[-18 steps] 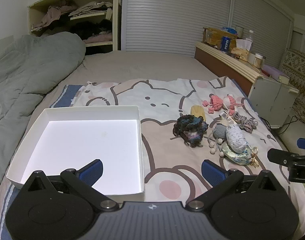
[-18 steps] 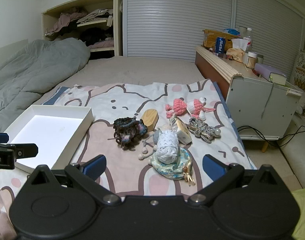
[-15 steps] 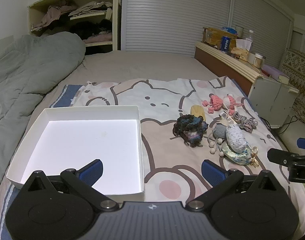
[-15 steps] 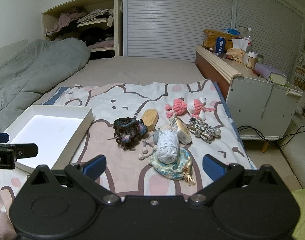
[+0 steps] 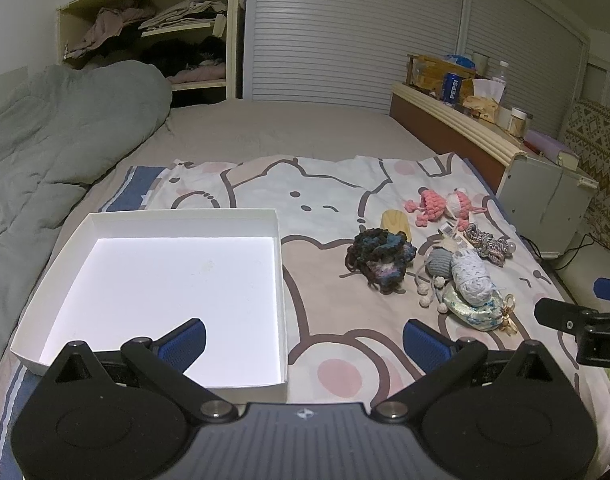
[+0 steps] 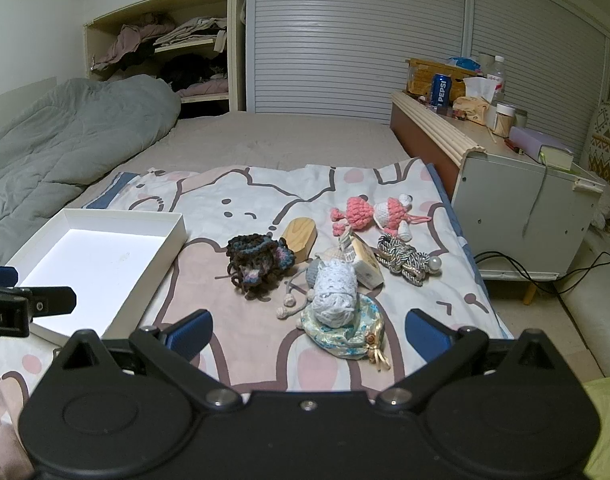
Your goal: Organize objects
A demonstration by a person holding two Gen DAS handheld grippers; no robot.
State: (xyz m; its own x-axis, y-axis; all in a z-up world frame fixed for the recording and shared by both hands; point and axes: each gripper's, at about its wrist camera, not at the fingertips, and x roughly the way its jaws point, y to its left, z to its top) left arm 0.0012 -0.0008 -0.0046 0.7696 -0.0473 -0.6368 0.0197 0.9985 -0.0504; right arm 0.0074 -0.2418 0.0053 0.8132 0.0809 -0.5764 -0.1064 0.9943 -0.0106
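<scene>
A white empty box point(image 5: 281, 264) lies on the cartoon-print bedspread at the left; it also shows in the right wrist view point(image 6: 181, 236). To its right lies a cluster of small items: a dark crocheted pouch point(image 6: 259, 264), a wooden block point(image 6: 301, 238), pink crocheted toys point(image 6: 371, 214), a pale blue knitted roll point(image 6: 335, 296) on a brocade pouch point(image 6: 345, 336), a braided cord point(image 6: 405, 262). My left gripper point(image 5: 303, 340) is open and empty over the box's near right corner. My right gripper point(image 6: 309, 330) is open and empty, just short of the brocade pouch.
A grey duvet point(image 5: 45, 144) is heaped on the bed's left. A headboard shelf point(image 6: 437, 128) with a cola can, bottles and jars runs along the right, with a white cabinet point(image 6: 521, 216) beside it. Cables lie on the floor at the right.
</scene>
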